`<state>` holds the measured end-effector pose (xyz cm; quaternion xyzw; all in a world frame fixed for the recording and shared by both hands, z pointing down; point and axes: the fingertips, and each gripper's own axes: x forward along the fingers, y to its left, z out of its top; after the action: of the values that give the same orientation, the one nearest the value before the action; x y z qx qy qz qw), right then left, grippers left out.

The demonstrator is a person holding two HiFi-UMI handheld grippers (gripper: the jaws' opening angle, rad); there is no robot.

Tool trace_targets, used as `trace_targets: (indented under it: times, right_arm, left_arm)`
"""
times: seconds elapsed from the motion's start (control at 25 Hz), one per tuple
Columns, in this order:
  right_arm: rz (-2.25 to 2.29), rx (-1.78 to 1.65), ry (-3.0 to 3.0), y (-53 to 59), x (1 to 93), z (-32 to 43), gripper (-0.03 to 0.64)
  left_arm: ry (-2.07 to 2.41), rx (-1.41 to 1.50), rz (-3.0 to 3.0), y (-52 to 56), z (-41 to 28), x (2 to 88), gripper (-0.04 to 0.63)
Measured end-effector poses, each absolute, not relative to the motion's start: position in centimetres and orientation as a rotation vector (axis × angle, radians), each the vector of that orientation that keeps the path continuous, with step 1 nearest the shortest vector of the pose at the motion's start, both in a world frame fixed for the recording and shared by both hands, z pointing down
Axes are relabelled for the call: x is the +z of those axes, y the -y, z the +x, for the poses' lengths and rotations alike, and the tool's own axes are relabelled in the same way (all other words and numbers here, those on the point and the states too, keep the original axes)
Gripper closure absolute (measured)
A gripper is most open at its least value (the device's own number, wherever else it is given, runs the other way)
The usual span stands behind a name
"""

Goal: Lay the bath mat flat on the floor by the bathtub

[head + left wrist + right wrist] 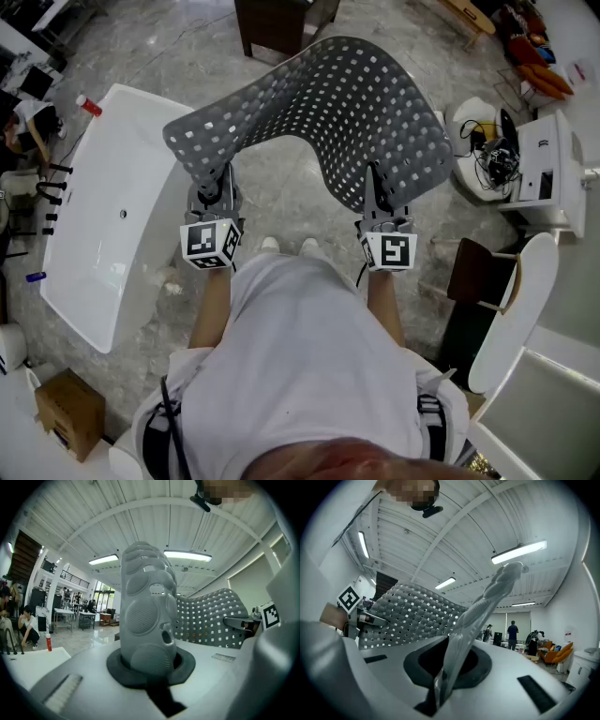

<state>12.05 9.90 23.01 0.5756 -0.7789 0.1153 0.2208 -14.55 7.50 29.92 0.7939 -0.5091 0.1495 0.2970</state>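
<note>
Left claw [225,184] and right claw [376,190], each clamped on the mat [347,103], should sink level together, spreading it ahead of them, tub [103,216] at left.

I'm in a white short-sleeved T-shirt [309,356], with white shoe toes [272,244] showing below. The left gripper [226,176] and right gripper [373,178] are grey. Each carries a marker cube [212,242] printed with black-and-white squares. Black straps [157,433] sit at my waist, and a thin black cable [360,273] runs beside the right cube [389,251].
</note>
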Motion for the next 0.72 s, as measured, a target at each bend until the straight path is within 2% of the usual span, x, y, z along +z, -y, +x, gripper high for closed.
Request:
trace_targets:
  times: [0.44, 0.72]
  right_arm:
    - [1.474, 0.396, 2.225, -11.7, 22.6, 11.0, 0.594]
    - [1.446, 0.403, 2.196, -11.8, 23.4, 9.0, 0.592]
  left_arm:
    - [1.322, 0.408, 2.046, -11.2, -13.8, 29.8, 0.581]
    - [1.292, 0.4, 2.004, -11.9, -16.5, 31.0, 0.58]
